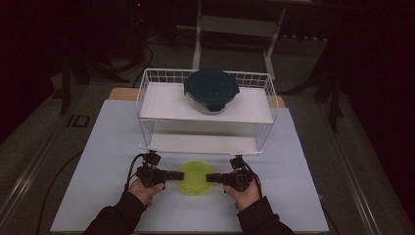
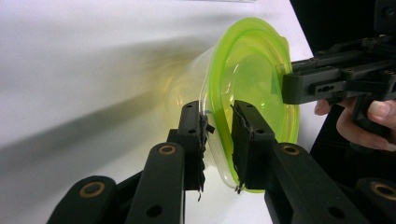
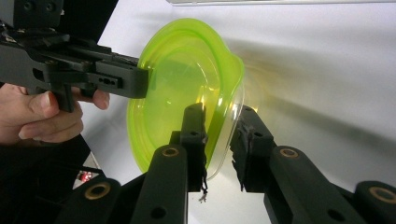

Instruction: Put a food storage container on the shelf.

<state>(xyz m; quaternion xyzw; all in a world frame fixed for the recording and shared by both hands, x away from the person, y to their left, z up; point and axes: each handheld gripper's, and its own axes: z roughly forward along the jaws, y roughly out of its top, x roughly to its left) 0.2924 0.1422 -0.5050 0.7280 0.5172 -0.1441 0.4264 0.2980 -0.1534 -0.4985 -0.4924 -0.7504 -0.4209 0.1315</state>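
Observation:
A lime-green translucent bowl [image 1: 195, 178] sits low over the white table [image 1: 107, 161], just in front of the wire rack. My left gripper [image 1: 181, 175] is shut on its left rim and my right gripper [image 1: 209, 177] on its right rim. In the left gripper view the bowl [image 2: 252, 70] has its thin wall pinched between the black jaws of the left gripper [image 2: 219, 135], with the right gripper [image 2: 286, 86] on the far rim. In the right gripper view the right gripper [image 3: 219, 135] straddles the wall of the bowl [image 3: 182, 65], and the left gripper [image 3: 144, 81] bites the opposite edge.
A white two-tier wire rack [image 1: 147, 98] stands behind the bowl. On its top shelf sits a round glass container with a dark teal lid [image 1: 211, 89]. The lower shelf [image 1: 195, 143] is bare. Cables trail from both grippers. Dark floor surrounds the table.

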